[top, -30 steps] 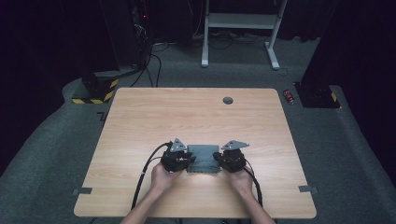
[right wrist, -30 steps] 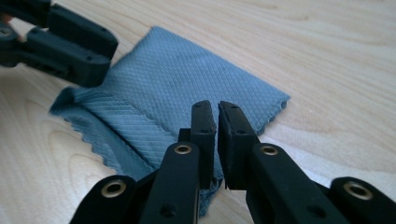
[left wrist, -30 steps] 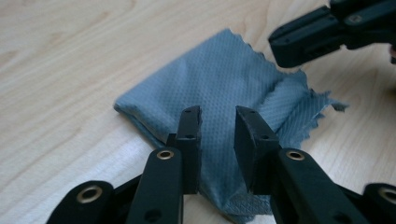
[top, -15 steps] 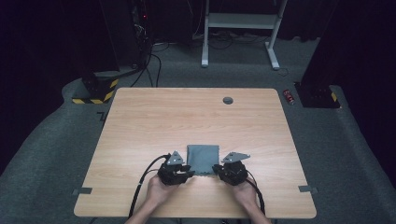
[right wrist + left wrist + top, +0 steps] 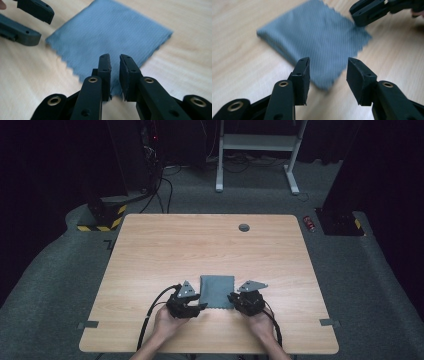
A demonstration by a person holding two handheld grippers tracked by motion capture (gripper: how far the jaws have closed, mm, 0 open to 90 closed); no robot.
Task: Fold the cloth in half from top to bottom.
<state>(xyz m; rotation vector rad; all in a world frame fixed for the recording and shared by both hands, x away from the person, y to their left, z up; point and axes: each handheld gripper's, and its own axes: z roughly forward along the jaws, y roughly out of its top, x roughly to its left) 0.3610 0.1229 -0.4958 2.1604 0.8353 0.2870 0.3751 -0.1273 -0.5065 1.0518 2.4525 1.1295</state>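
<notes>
Grey-blue cloth (image 5: 217,291) with a fine ribbed weave, light wood-grain table (image 5: 200,245), black left gripper (image 5: 201,306) jaws

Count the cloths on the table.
1. A single grey cloth lies folded flat on the table, near its front edge, between the left gripper and the right gripper. Nothing seems hidden beneath it.

The left tongs (image 5: 328,72), just opening, stand apart over the folded grey cloth's (image 5: 312,40) near corner on the desk (image 5: 242,72).
</notes>
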